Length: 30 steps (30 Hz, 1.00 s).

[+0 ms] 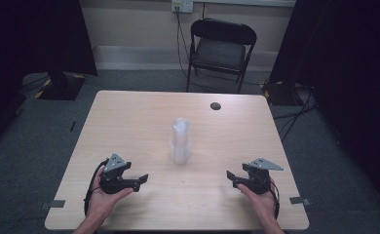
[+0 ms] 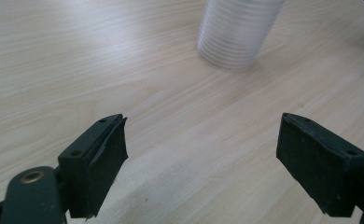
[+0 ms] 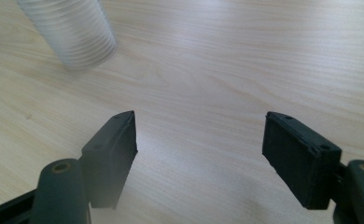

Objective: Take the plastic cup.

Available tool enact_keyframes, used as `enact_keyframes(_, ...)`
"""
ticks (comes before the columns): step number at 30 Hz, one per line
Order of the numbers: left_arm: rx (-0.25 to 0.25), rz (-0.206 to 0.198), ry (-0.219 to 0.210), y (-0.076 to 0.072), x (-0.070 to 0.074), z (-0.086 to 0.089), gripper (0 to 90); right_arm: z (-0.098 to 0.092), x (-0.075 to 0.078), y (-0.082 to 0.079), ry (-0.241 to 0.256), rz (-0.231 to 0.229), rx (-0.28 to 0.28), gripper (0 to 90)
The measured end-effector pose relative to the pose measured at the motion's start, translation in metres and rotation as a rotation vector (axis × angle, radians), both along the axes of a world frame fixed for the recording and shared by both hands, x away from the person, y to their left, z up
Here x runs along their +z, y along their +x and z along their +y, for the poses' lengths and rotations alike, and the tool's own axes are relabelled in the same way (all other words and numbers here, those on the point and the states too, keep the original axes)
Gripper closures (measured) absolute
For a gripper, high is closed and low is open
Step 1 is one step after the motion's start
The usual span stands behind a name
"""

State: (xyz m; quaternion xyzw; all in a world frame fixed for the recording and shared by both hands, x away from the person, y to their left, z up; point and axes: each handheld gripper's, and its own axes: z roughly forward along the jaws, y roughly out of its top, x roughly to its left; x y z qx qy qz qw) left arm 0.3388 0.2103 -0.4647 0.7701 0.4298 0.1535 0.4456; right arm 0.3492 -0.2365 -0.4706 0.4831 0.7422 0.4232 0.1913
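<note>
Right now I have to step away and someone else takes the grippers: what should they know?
Left gripper: open, holds nothing, low over the table near its front edge.
Right gripper: open, holds nothing, same on the other side.
Stack of clear cups: upright at mid-table, between and beyond both grippers, untouched.
Done: nothing visible.
Left: probably reach in and grip the stack.

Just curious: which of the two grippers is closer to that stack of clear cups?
Left. The left gripper sits just below-left of the cup stack; the right gripper lies slightly farther, below-right. Both open.
</note>
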Motion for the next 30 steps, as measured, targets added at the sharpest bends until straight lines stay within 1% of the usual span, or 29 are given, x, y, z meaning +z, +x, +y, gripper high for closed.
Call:
enact_keyframes(3, -0.010, 0.002, 0.002, 0.001, 0.001, -0.001, 16.7, -0.001, 0.000, 0.000, 0.003, 0.002, 0.004, 25.8)
enact_keyframes(5, -0.022, -0.012, 0.007, 0.001, 0.003, -0.003, 17.4, -0.002, 0.001, 0.000, 0.017, 0.002, 0.001, 25.8)
enact_keyframes(6, -0.025, -0.022, -0.003, 0.001, 0.004, -0.004, 17.8, -0.002, 0.001, 0.000, 0.016, 0.003, 0.001, 25.8)
enact_keyframes(7, -0.025, -0.022, -0.003, 0.001, 0.004, -0.004, 18.2, -0.002, 0.001, 0.000, 0.016, 0.003, 0.001, 25.8)
enact_keyframes(8, -0.030, -0.033, 0.002, -0.001, 0.005, -0.008, 18.2, -0.002, 0.000, 0.001, 0.017, 0.000, 0.005, 25.8)
enact_keyframes(11, -0.038, -0.041, 0.011, -0.003, 0.006, -0.012, 18.1, 0.000, 0.000, 0.000, 0.032, 0.008, 0.013, 25.6)
enact_keyframes(12, -0.056, -0.054, 0.015, -0.006, 0.009, -0.016, 18.2, 0.005, 0.001, -0.002, 0.037, 0.008, 0.041, 25.3)
enact_keyframes(13, -0.057, -0.057, 0.014, -0.008, 0.010, -0.018, 18.2, 0.006, 0.002, -0.003, 0.037, 0.004, 0.046, 25.4)
enact_keyframes(14, -0.064, -0.063, 0.010, -0.008, 0.012, -0.019, 18.2, 0.008, 0.003, -0.003, 0.027, -0.007, 0.052, 25.3)
enact_keyframes(18, -0.065, -0.086, -0.010, -0.008, 0.021, -0.024, 18.2, 0.011, 0.003, -0.005, 0.022, -0.002, 0.065, 25.2)
enact_keyframes(19, -0.065, -0.086, -0.010, -0.008, 0.021, -0.024, 18.2, 0.011, 0.003, -0.005, 0.022, -0.002, 0.065, 25.2)
enact_keyframes(20, -0.073, -0.097, -0.017, -0.007, 0.024, -0.026, 18.2, 0.011, 0.003, -0.006, 0.026, -0.001, 0.067, 25.2)
enact_keyframes(21, -0.080, -0.114, -0.014, -0.005, 0.029, -0.029, 18.6, 0.011, 0.004, -0.006, 0.023, -0.005, 0.066, 25.2)
enact_keyframes(23, -0.083, -0.118, -0.017, -0.004, 0.031, -0.031, 18.7, 0.011, 0.004, -0.006, 0.025, -0.008, 0.065, 25.2)
enact_keyframes(24, -0.094, -0.130, -0.018, -0.001, 0.035, -0.035, 18.8, 0.010, 0.005, -0.005, 0.027, -0.009, 0.067, 25.2)
enact_keyframes(28, -0.104, -0.145, -0.013, 0.003, 0.038, -0.041, 19.2, 0.010, 0.005, -0.007, 0.035, -0.006, 0.071, 25.2)
enact_keyframes(29, -0.104, -0.144, -0.026, 0.005, 0.039, -0.043, 19.2, 0.010, 0.005, -0.007, 0.037, -0.007, 0.072, 25.3)
enact_keyframes(30, -0.108, -0.142, -0.026, 0.007, 0.040, -0.045, 19.7, 0.010, 0.006, -0.007, 0.040, -0.011, 0.074, 25.2)
